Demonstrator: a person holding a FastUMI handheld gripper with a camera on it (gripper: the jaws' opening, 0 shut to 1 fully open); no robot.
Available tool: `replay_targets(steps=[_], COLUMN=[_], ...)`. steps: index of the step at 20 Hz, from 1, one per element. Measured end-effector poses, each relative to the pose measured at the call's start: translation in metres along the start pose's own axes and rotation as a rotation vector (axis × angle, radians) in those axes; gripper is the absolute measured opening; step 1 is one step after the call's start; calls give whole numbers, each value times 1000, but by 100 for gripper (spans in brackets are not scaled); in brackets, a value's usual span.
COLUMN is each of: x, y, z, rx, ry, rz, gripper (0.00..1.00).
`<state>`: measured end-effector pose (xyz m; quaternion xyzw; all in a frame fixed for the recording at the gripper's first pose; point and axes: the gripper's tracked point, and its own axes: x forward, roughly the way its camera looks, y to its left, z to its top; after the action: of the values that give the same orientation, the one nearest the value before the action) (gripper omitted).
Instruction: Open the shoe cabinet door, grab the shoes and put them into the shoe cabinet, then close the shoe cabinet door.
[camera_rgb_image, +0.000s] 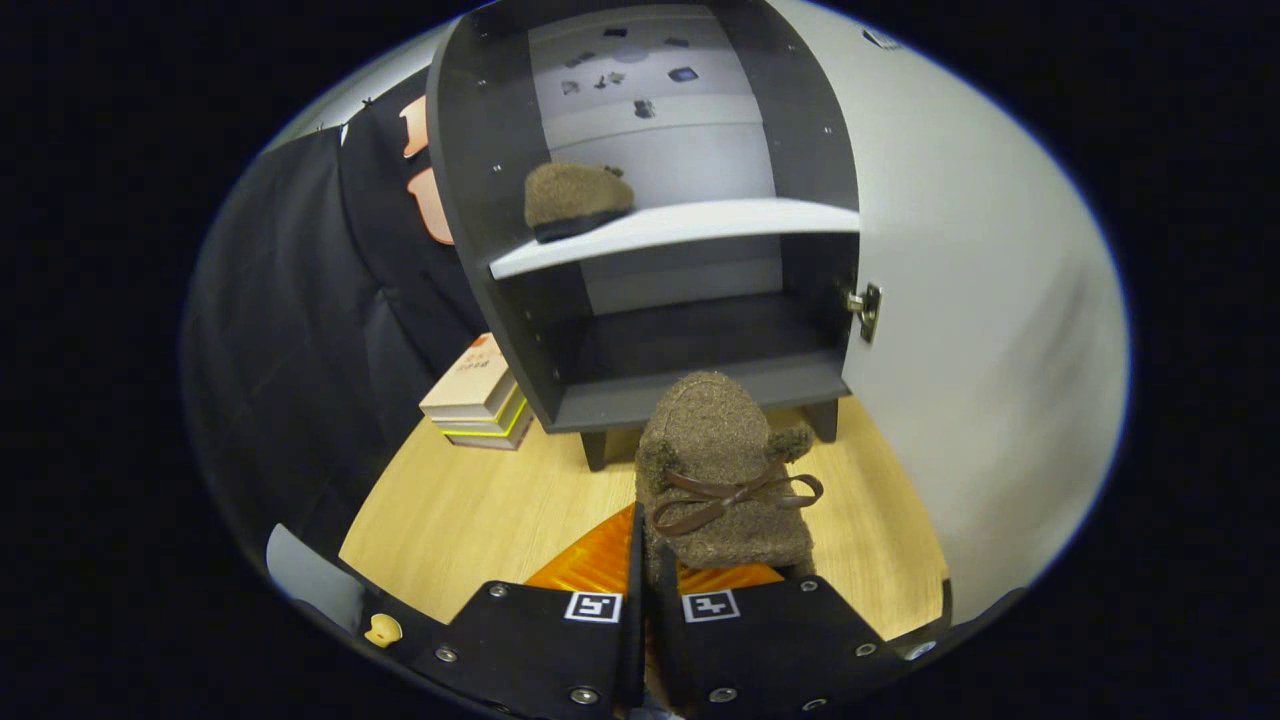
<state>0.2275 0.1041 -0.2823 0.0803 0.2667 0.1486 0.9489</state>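
Observation:
A dark shoe cabinet (700, 395) stands open ahead, its white door (980, 300) swung out to the right on a brass hinge (865, 308). One brown fuzzy shoe (575, 200) rests on the left of the white middle shelf (680, 228). My gripper (650, 590) is shut on a second brown fuzzy shoe (722, 470) with a brown ribbon bow. That shoe points toward the cabinet's lower compartment, held above the wooden floor just in front of the bottom board.
A stack of flat boxes (478, 395) lies on the floor left of the cabinet, against the black cloth wall. The open door closes off the right side. Wooden floor (470, 520) spreads left of the fingers.

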Motion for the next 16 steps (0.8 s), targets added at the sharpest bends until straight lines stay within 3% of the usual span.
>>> replay_targets(steps=[7,16], x=[-9,43], y=[8,-8], z=[117,220], rx=[-83,-155], ry=[-162,-209], rz=[4,-31], gripper=[8,8])
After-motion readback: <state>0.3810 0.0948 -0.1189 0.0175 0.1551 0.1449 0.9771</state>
